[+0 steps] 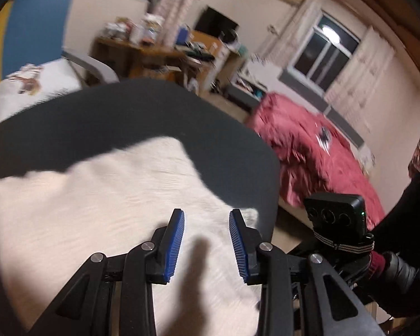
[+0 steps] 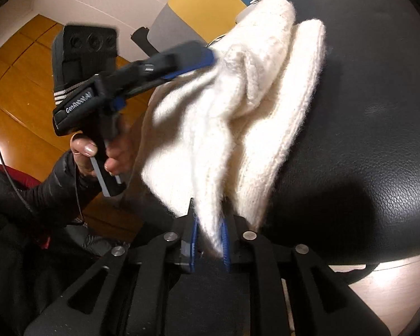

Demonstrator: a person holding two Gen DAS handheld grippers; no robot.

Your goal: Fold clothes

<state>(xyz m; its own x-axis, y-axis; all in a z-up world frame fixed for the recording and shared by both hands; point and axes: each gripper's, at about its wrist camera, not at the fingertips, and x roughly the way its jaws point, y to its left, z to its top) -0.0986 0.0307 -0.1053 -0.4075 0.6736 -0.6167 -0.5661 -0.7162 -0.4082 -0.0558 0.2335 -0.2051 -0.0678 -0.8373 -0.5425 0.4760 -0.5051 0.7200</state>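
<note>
I had the white knitted sweater point(image 2: 238, 106) lying rumpled on the black leather-look surface point(image 2: 364, 112), bunched toward its 9 o'clock edge in the right wrist view and spreading pale across the near half in the left wrist view point(image 1: 103, 210).

My right tongs point(image 2: 208, 245) sat at 6 o'clock in their own view, with a fold of the sweater's near edge hanging down between the blue pads. The gap was narrow and the wool filled it, though I could not tell for sure whether the pads pressed on it.

My left tongs point(image 1: 207, 247) stood apart with nothing between them, poised above the sweater with their shadow falling on the wool. From the right wrist view those same tongs point(image 2: 198, 56) came in from 10 o'clock, blurred, with their tips at the sweater's far fold; whether they touched the wool I could not tell. A hand point(image 2: 98, 151) in a dark sleeve gripped their handle.

Beyond the surface at 3 o'clock in the left wrist view lay a bed with a red cover point(image 1: 308, 154), and a cluttered desk point(image 1: 154, 53) stood at 12 o'clock.
</note>
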